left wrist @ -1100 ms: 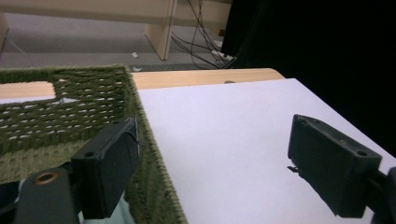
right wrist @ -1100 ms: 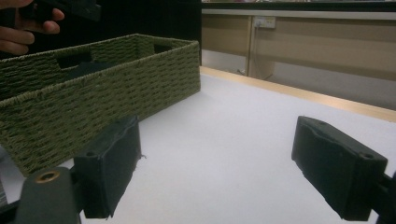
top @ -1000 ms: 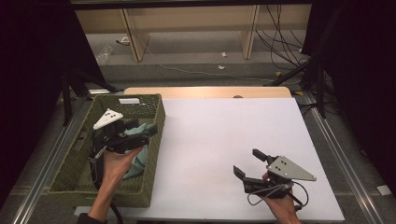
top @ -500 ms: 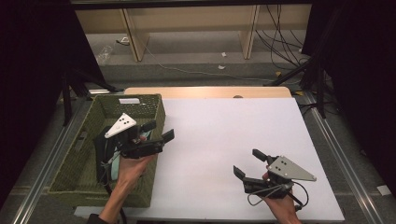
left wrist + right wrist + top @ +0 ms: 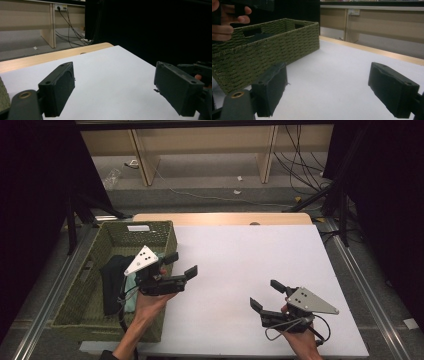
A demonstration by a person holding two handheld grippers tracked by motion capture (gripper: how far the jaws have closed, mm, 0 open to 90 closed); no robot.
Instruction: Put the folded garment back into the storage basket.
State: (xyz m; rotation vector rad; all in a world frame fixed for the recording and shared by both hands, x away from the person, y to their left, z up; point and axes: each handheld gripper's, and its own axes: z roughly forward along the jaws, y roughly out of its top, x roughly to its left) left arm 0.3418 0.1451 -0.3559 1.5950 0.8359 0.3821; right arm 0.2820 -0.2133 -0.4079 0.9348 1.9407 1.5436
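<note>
A green woven basket [image 5: 165, 234] [image 5: 274, 47] stands on the left of the white table [image 5: 250, 265], with a dark cloth [image 5: 114, 272] and a pale teal cloth [image 5: 131, 287] lying inside. My left gripper [image 5: 181, 264] [image 5: 115, 90] hovers over the basket's right rim, open and empty, jaws pointing right across the table. My right gripper [image 5: 267, 295] [image 5: 328, 93] rests near the front right of the table, open with nothing between its jaws, pointing left toward the basket.
A wooden strip [image 5: 220, 218] borders the table's far edge. Beyond it are wooden furniture legs [image 5: 142, 162] and cables [image 5: 295, 170] on the floor. Metal rails [image 5: 365, 290] run along both sides. The other hand [image 5: 227, 18] shows above the basket in the right gripper view.
My left gripper has risen out of the basket and moved right over its rim, empty; the cloths stayed inside. The right gripper has not moved.
</note>
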